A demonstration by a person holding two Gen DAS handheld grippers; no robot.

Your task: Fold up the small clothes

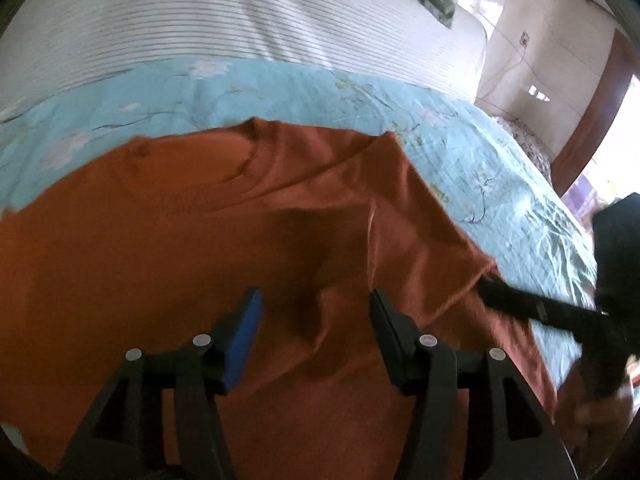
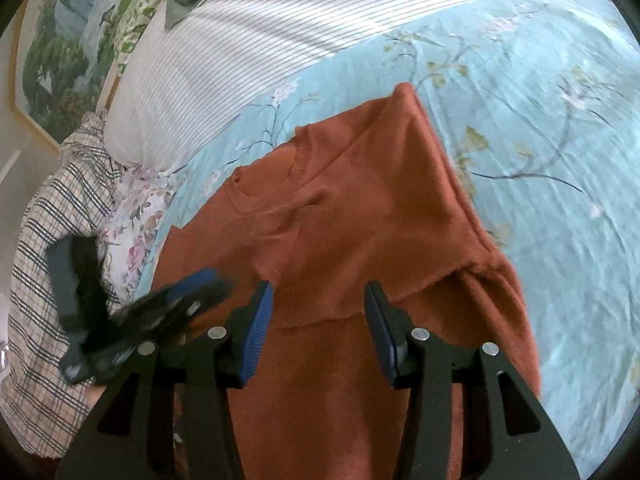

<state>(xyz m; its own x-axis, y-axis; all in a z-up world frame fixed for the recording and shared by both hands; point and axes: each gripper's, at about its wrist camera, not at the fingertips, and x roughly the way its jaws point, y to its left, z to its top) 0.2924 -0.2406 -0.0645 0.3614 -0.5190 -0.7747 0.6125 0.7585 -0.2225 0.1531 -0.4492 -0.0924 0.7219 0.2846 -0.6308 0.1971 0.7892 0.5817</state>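
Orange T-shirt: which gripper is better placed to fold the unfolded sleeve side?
Probably the left gripper: its open jaws hover over the orange T-shirt. The right gripper sits by the already folded sleeve.

Bed (image 2: 540, 160) in blue floral cover (image 1: 460, 136) carries rust shirt (image 2: 360, 208).

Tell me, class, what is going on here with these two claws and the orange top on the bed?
A person holds a claw in each hand over a rust-orange top spread on a light blue floral bedcover. The left claw and the right claw both stand open above the cloth, and neither pinches it. One sleeve is already folded in over the body of the top. A striped sheet lies further up the bed.
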